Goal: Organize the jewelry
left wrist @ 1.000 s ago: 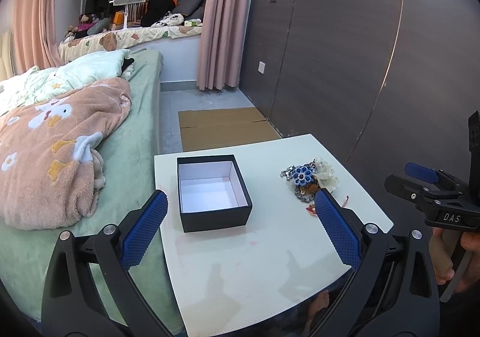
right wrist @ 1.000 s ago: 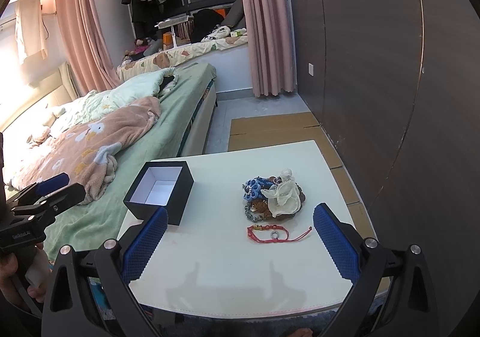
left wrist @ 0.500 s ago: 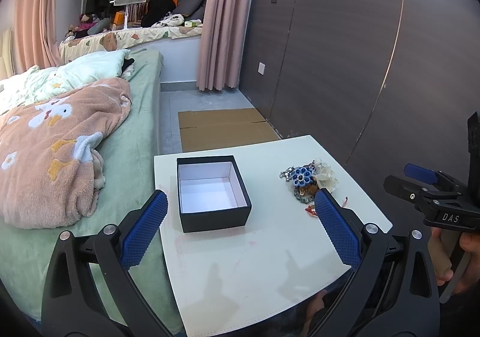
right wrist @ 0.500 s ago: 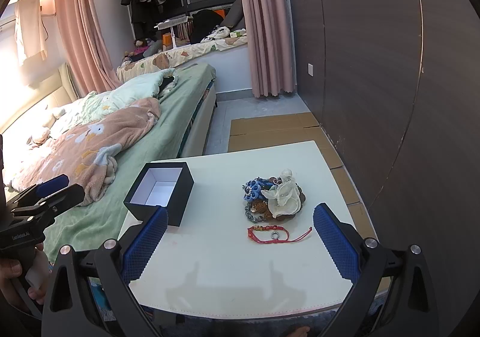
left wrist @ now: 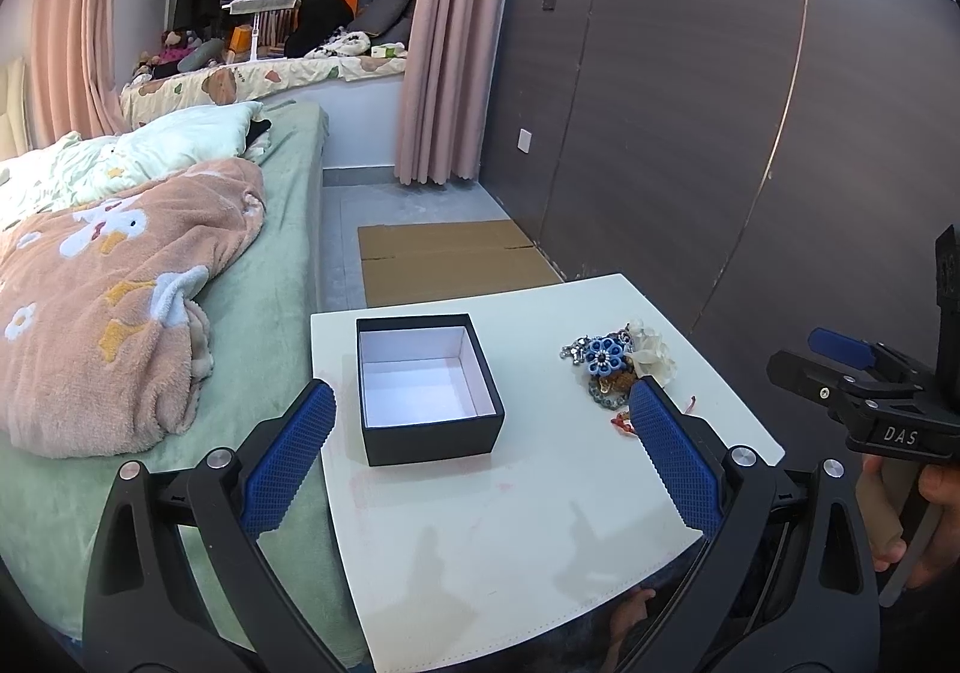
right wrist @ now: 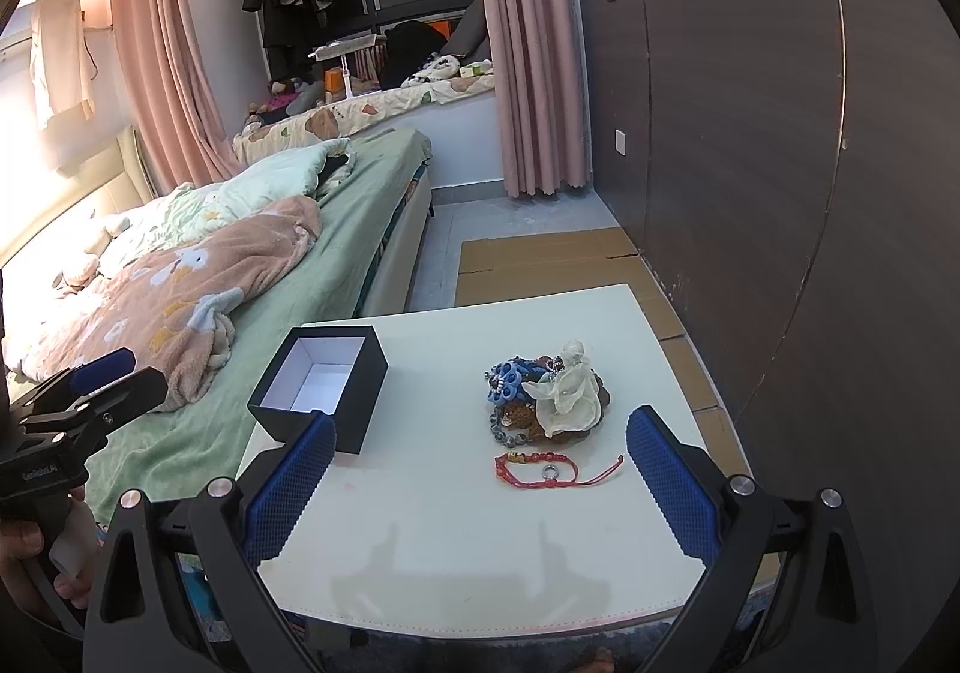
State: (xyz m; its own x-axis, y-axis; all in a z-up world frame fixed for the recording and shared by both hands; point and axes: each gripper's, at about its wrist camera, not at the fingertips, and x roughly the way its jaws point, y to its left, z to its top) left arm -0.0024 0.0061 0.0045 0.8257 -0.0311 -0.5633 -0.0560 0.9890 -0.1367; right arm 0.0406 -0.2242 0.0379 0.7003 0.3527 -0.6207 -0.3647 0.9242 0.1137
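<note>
Black box (left wrist: 429,388) empty, jewelry pile (right wrist: 543,397) beside, L gripper (left wrist: 480,454) & R gripper (right wrist: 480,478) fingers apart

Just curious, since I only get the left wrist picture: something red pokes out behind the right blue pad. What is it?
Observer: A red braided cord bracelet with a small silver ring, lying flat on the white table.
Visitor: Is it tangled into the jewelry heap?
Observer: No, it lies apart from the heap of beaded jewelry, on the near side.
Visitor: Are the right tongs holding anything?
Observer: No, the right tongs are open and empty.
</note>
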